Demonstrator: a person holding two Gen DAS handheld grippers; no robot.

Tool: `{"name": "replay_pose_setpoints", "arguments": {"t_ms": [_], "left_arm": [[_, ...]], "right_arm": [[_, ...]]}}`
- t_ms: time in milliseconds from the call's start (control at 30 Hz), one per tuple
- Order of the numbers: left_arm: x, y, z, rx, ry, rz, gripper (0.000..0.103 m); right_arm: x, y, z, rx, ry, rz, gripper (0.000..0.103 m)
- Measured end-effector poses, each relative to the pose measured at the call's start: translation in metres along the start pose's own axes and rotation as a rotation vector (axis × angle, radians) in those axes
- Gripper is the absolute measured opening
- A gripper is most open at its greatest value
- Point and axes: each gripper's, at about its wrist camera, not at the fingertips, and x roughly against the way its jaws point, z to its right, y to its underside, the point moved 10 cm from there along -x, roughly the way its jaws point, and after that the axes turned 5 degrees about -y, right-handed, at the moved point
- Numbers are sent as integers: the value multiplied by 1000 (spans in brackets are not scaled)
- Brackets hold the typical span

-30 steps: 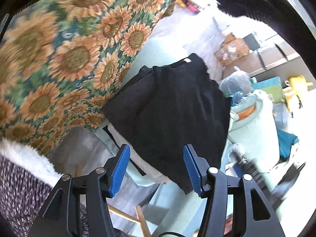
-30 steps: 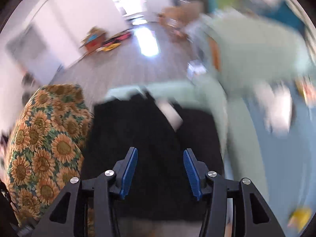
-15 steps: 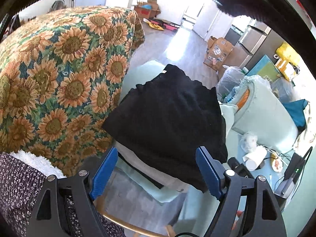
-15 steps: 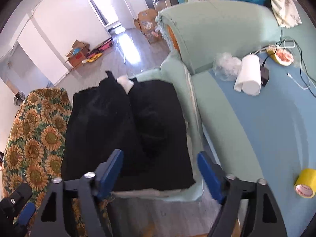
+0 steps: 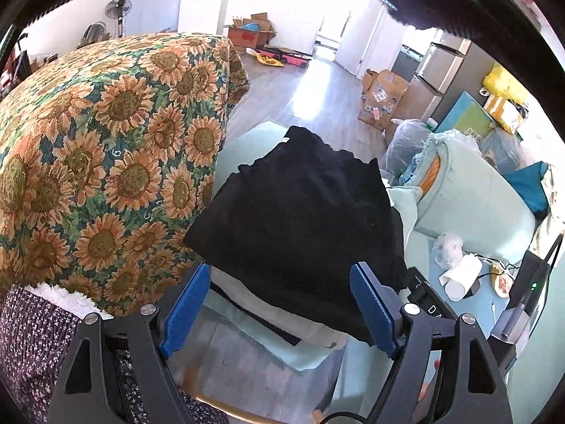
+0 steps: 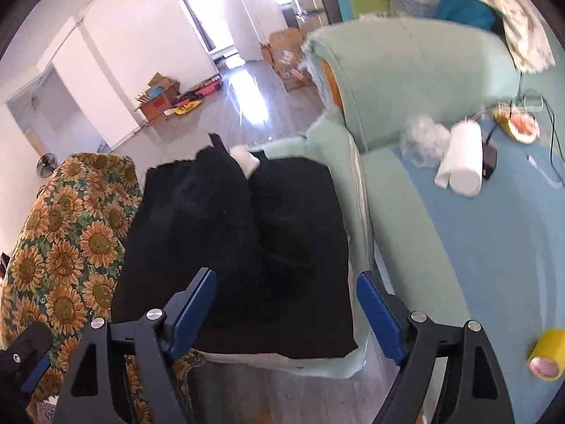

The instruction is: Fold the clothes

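A folded black garment [image 5: 303, 222] lies on top of a pile of folded pale clothes [image 5: 247, 300] on a mint-green seat. It also shows in the right wrist view [image 6: 240, 247], with a white tag [image 6: 245, 160] at its far edge. My left gripper [image 5: 279, 312] is open and empty, held above and in front of the pile. My right gripper [image 6: 286, 312] is open and empty, above the near edge of the black garment.
A sunflower-print cloth [image 5: 102, 162] covers a bulky thing to the left. A rolled mint-green fabric [image 6: 406, 70] and a blue surface [image 6: 476, 240] lie to the right, with a paper roll [image 6: 461, 160], cables and yellow tape [image 6: 547, 360]. Cardboard boxes [image 5: 383, 95] stand on the floor beyond.
Both grippers have opened wider and drawn back and up from the black garment, which stays on the pile. The views now take in more of the room.
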Motion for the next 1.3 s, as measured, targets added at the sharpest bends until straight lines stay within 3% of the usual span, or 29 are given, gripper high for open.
{"name": "replay_pose_setpoints", "arguments": {"t_ms": [133,233,567,700,1000,1300], "left_arm": [[1,4,-1,1,10,-6,81],[5,6,-6,27,0,-7,82],[10,12,-14,34,-19,-89,82],[17,6,-10,10,-41,-77,82],[20,1,1,-18,-29,-60,82],[14,3,3,-2,-15,-74,82]], "right_arm": [[12,2,-13,72,-11,60,103],[21,4,-24,126,-19,105,103],[9,22,-28,164,72,-122,103],[16,26,-34,156,75,-164,103],[29,17,-54,228,56,-110,102],[24,16,-52,239,75,-120,102]]}}
